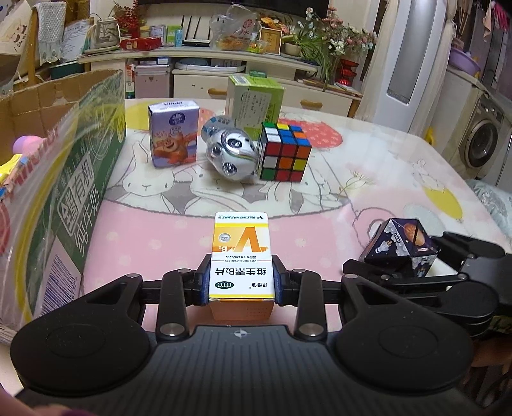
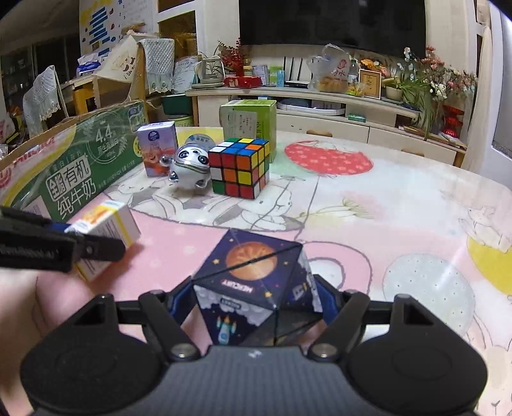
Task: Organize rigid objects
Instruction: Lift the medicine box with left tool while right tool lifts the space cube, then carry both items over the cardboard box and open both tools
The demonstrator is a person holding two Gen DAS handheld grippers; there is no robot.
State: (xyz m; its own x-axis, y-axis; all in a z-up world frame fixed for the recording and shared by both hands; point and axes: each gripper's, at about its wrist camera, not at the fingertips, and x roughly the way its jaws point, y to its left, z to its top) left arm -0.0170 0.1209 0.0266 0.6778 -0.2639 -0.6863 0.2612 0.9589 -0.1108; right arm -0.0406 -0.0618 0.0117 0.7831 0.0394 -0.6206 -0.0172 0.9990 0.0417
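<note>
The left gripper (image 1: 241,281) is squeezing a yellow vitamin box (image 1: 241,256) between its fingers, low over the pink worktop (image 1: 160,230). The right gripper (image 2: 256,307) is holding a dark space cube (image 2: 252,288) tight in its fingers; it may be touching the worktop, but that is hard to see. Farther back, a color cube (image 1: 284,152), a silver panda toy (image 1: 232,150) and a purple carton (image 1: 172,132) are sitting close together beside the big cardboard box (image 1: 80,166).

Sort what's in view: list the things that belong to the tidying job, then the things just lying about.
Job: vitamin box in left tool; space cube in right tool; puzzle cube; panda toy; milk carton; green box; cardboard box.

About: plastic bag; washing machine; flowers.
</note>
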